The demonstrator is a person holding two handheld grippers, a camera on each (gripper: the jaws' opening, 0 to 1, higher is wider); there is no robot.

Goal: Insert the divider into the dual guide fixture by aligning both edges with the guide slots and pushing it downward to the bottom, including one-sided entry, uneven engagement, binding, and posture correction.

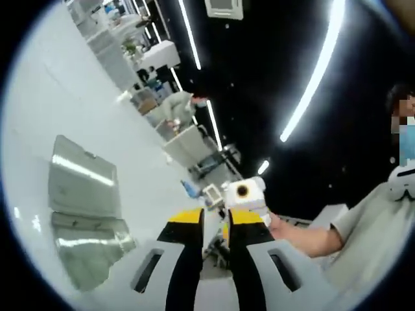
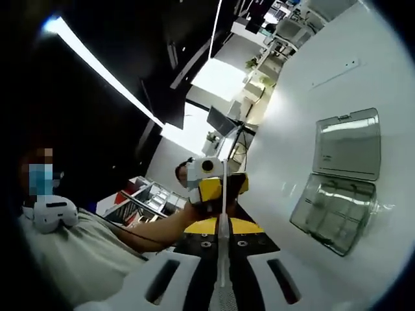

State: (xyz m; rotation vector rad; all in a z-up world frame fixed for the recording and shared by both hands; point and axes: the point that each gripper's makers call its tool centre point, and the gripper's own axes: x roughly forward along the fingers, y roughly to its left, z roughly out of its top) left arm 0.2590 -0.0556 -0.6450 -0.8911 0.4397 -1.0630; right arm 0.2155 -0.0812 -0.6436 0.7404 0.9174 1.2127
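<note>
The divider (image 2: 224,243) is a thin pale sheet seen edge-on, running up between my right gripper's (image 2: 224,227) yellow-tipped jaws, which are shut on it. Its far end reaches my left gripper (image 2: 224,186), whose yellow tips sit on either side of it. In the left gripper view, my left gripper (image 1: 215,220) has its jaws close together with a pale strip (image 1: 214,241) between them. My right gripper (image 1: 245,194) faces it from just beyond, held in a person's hand. A clear plastic case lies open on the white table, off to the side (image 1: 84,217) (image 2: 340,188).
The white table (image 1: 39,116) stretches far around the case. A person in a light shirt (image 2: 71,253) stands close behind the grippers. Desks, monitors and other people sit in the far background under long ceiling lights.
</note>
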